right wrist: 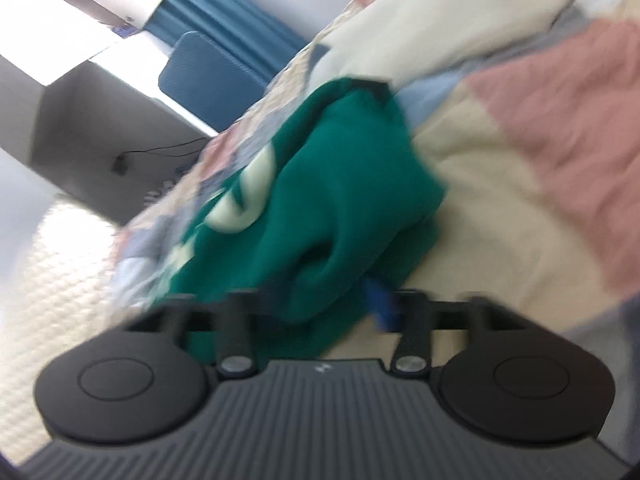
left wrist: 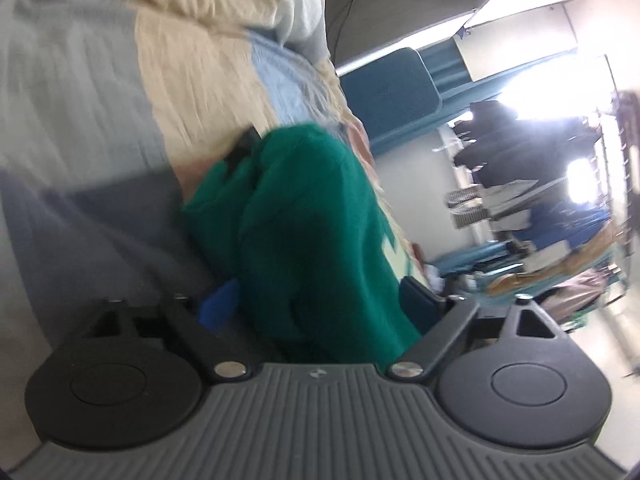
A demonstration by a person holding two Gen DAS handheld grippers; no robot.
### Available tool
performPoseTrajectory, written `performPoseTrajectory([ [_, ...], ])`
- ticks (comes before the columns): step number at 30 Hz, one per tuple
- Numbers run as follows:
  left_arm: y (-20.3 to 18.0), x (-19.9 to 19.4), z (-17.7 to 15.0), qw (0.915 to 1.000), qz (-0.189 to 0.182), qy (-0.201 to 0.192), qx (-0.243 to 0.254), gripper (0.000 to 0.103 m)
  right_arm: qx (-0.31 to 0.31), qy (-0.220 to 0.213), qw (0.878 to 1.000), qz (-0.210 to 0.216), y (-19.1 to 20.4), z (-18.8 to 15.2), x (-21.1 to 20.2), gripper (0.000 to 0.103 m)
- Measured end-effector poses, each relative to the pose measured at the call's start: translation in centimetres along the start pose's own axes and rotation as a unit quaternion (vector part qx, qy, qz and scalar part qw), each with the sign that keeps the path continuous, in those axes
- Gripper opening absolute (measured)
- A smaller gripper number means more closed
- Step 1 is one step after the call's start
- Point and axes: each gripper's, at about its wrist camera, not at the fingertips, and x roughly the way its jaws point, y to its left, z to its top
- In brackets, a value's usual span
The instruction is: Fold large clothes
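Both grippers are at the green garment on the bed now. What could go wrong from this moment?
1. The green garment lies bunched on the patchwork quilt; a grasp may catch several layers and spoil the fold.
2. Both the left gripper and the right gripper stand open with cloth between the fingers, so closing low might also pinch the quilt.
3. Both views are blurred, so garment edges are hard to judge.

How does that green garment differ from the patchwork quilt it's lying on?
The green garment is one solid colour with pale lettering; the patchwork quilt is blocks of pink, cream and light blue. The garment is bunched into folds and humps, while the quilt lies spread fairly flat. The garment covers only a small patch; the quilt stretches well past it on every side. Both are soft fabric, resting on the bed.
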Motion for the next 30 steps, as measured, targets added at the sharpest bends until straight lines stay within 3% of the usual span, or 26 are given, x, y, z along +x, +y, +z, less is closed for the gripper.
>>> performPoseTrajectory([
  [2, 0.7, 0.7, -0.3, 0.9992, -0.015, 0.016, -0.033, 0.101, 0.031, 0.011, 0.999, 0.023, -0.3, -0.4, 0.5, 0.09],
  [5, 1.5, 2.2, -0.7, 0.9979, -0.015, 0.026, -0.057, 0.101, 0.074, 0.021, 0.997, 0.028, -0.9, -0.8, 2.1, 0.094],
  [10, 2.6, 4.2, -0.9, 0.996, -0.006, 0.014, -0.088, 0.103, 0.125, 0.02, 0.992, 0.016, -2.5, -0.4, 4.9, 0.095],
  [14, 3.2, 5.1, -1.0, 0.9945, -0.012, 0.005, -0.104, 0.103, 0.157, 0.02, 0.986, 0.045, -2.9, 0.2, 6.4, 0.097],
  [16, 3.3, 5.3, -0.9, 0.9942, -0.012, 0.005, -0.107, 0.103, 0.154, 0.01, 0.985, 0.073, -2.6, 0.5, 7.1, 0.103],
  [18, 3.2, 5.5, -0.8, 0.9945, -0.013, 0.007, -0.103, 0.103, 0.141, 0.006, 0.985, 0.099, -2.1, 0.7, 7.7, 0.103],
  [22, 3.0, 6.0, -0.6, 0.9945, -0.018, 0.008, -0.103, 0.103, 0.083, 0.026, 0.995, 0.045, -1.0, 0.3, 10.1, 0.103],
  [25, 3.0, 6.5, -0.2, 0.9933, -0.045, 0.008, -0.107, 0.103, 0.066, 0.014, 0.997, 0.031, -1.0, -0.1, 11.3, 0.103],
  [26, 3.0, 6.7, 0.0, 0.9925, -0.053, 0.007, -0.11, 0.103, 0.052, 0.01, 0.998, 0.024, -0.6, -0.1, 11.4, 0.1],
  [28, 3.0, 7.1, 0.5, 0.9913, -0.064, 0.008, -0.115, 0.103, 0.027, 0.007, 1.0, 0.013, -0.2, -0.3, 11.4, 0.079],
  [30, 3.1, 7.4, 0.9, 0.9908, -0.068, 0.007, -0.117, 0.103, 0.033, 0.005, 0.999, 0.017, -0.6, -0.4, 11.1, 0.068],
])
